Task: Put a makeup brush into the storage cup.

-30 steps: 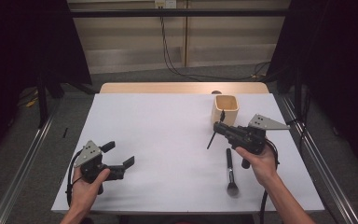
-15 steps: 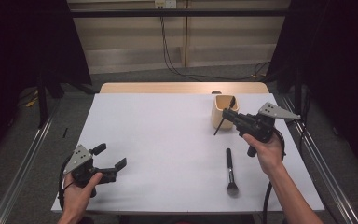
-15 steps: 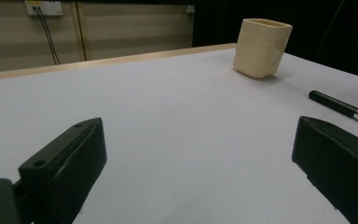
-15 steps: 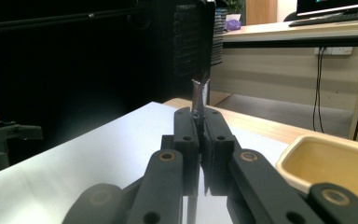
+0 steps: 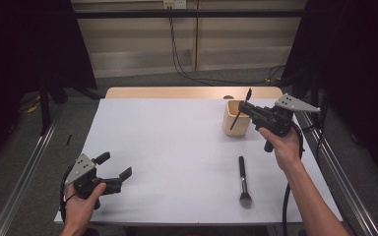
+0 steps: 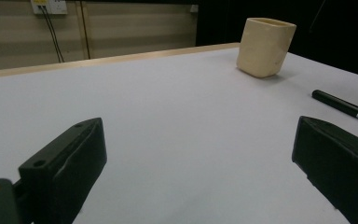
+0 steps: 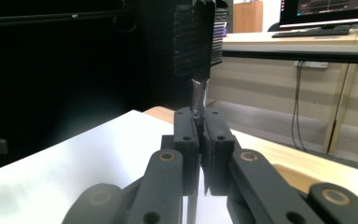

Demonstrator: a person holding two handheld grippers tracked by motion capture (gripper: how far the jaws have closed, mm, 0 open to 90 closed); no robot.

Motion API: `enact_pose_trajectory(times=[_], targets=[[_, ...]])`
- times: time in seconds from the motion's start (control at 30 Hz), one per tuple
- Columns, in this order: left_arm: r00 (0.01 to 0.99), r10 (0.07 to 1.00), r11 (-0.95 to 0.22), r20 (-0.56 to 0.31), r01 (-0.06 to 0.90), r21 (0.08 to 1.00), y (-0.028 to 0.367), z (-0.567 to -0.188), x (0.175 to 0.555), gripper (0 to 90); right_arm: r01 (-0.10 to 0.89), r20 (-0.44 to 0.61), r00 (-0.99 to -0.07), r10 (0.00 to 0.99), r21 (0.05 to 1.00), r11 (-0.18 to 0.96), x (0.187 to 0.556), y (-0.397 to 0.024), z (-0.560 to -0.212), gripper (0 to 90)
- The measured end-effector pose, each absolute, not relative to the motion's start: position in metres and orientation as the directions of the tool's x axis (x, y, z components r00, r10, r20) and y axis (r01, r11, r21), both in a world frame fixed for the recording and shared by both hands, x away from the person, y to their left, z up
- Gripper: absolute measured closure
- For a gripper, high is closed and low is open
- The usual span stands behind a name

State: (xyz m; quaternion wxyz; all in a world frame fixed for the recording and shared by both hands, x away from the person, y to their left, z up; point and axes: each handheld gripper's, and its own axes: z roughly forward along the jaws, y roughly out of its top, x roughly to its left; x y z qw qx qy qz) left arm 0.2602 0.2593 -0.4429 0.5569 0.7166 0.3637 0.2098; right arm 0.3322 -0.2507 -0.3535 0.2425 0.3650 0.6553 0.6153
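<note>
Landmark: beige cup (image 5: 236, 118) at the far right of the white tabletop (image 5: 177, 147).

Left gripper (image 5: 114, 173) sits at the near left corner of the tabletop, well apart from the cup, fingers (image 6: 67, 163) spread wide with nothing between them.

Makeup brush (image 5: 243, 179) lies flat on the tabletop, nearer than the cup and a little to its right, bristle end toward the near edge. It touches neither gripper.

Right gripper (image 5: 243, 106) hangs just above and right of the cup. Fingers (image 7: 186, 140) clamped on a thin black brush (image 5: 240, 111): handle slants down over the cup's mouth, flat bristle head (image 7: 194, 39) sticks up past the fingertips.

No readable labels or brand marks on the cup, brushes or grippers.
</note>
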Motion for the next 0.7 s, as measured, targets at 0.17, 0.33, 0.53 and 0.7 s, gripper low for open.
enact_pose_trajectory(times=[0.17, 0.33, 0.53, 0.7], targets=[[0.643, 0.759, -0.118, -0.100, 0.287, 0.951, 0.260, -0.443, 0.260, 3.1, 0.168, 0.121, -0.577, 0.808, 0.985, -0.028, 0.341, -0.253, -0.343, 86.5], [0.643, 0.758, -0.106, -0.108, 0.285, 0.953, 0.260, -0.443, 0.260, 3.2, 0.166, 0.101, -0.556, 0.825, 0.986, -0.008, 0.350, -0.255, -0.336, 86.5], [0.648, 0.755, -0.122, -0.098, 0.285, 0.951, 0.259, -0.443, 0.260, 3.2, 0.163, 0.090, -0.520, 0.849, 0.987, -0.005, 0.361, -0.260, -0.332, 86.4], [0.651, 0.753, -0.129, -0.097, 0.291, 0.948, 0.259, -0.443, 0.259, 3.2, 0.179, 0.084, -0.503, 0.860, 0.984, 0.008, 0.371, -0.260, -0.332, 86.4]])
